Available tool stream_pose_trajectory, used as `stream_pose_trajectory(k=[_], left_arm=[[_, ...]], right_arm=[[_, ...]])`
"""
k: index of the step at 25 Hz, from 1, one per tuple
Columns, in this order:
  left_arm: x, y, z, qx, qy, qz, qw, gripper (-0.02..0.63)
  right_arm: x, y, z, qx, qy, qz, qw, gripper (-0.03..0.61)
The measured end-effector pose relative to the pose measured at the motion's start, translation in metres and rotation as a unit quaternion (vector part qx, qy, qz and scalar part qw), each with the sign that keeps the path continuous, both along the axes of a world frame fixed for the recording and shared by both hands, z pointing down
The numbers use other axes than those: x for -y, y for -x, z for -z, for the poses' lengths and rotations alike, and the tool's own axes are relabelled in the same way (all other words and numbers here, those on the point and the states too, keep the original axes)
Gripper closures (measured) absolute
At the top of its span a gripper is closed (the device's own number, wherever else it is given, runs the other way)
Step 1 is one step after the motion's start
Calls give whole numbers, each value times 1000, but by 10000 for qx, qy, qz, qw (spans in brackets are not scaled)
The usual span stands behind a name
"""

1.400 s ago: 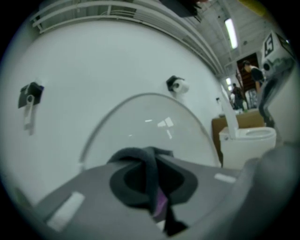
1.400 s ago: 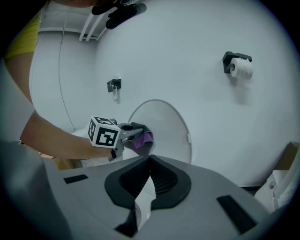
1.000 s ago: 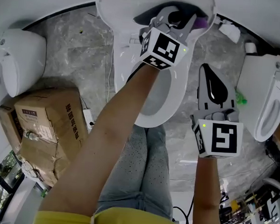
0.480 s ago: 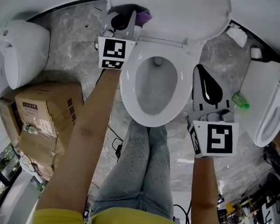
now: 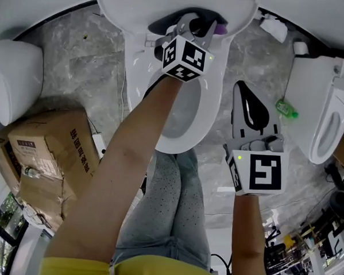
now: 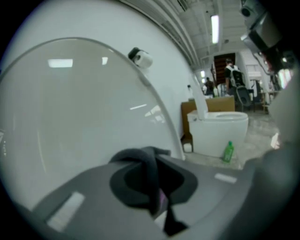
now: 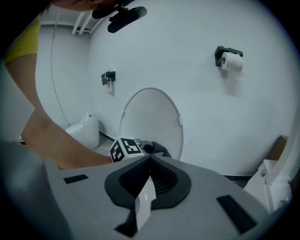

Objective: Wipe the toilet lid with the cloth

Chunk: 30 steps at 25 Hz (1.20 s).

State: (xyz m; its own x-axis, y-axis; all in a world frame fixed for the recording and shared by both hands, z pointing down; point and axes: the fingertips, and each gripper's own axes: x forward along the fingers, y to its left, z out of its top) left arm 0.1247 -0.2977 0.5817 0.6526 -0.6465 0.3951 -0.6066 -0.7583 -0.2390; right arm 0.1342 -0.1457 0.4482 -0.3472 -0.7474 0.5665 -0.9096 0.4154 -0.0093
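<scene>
The white toilet (image 5: 213, 102) stands with its lid (image 5: 130, 8) raised against the wall. My left gripper (image 5: 196, 23) reaches across the seat to the lower part of the lid, shut on a dark cloth (image 5: 215, 19) with a purple edge. In the left gripper view the cloth (image 6: 149, 165) bunches between the jaws right at the lid's curved white face (image 6: 70, 117). My right gripper (image 5: 249, 103) hangs to the right of the bowl, shut and holding nothing. The right gripper view looks over its closed tips (image 7: 149, 161) at the lid (image 7: 152, 117) and the left gripper's marker cube (image 7: 125, 149).
Torn cardboard boxes (image 5: 50, 150) lie on the stone floor at the left. Other white toilets stand at the far left (image 5: 14, 80) and far right (image 5: 328, 113). A green bottle (image 5: 284, 108) sits on the floor at the right. A paper roll holder (image 7: 228, 58) hangs on the wall.
Half a second ago the left gripper with the cloth was at the lid's left hinge side; now it has swept right, back to the middle of the lid. The right gripper has hardly moved.
</scene>
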Motion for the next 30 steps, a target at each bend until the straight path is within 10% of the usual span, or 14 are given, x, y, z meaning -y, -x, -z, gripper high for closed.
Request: stream_pose_trajectory(k=[10,30], left_arm=[[-12,-2,-44,734,270,-646,9948,597],[-7,211,-73,1118,1373,1870,9663,597]], right_arm=[[-9,-3,-1,-4,23,-37,10000,563],[-8,38,3,166,-31,291,9994,563]])
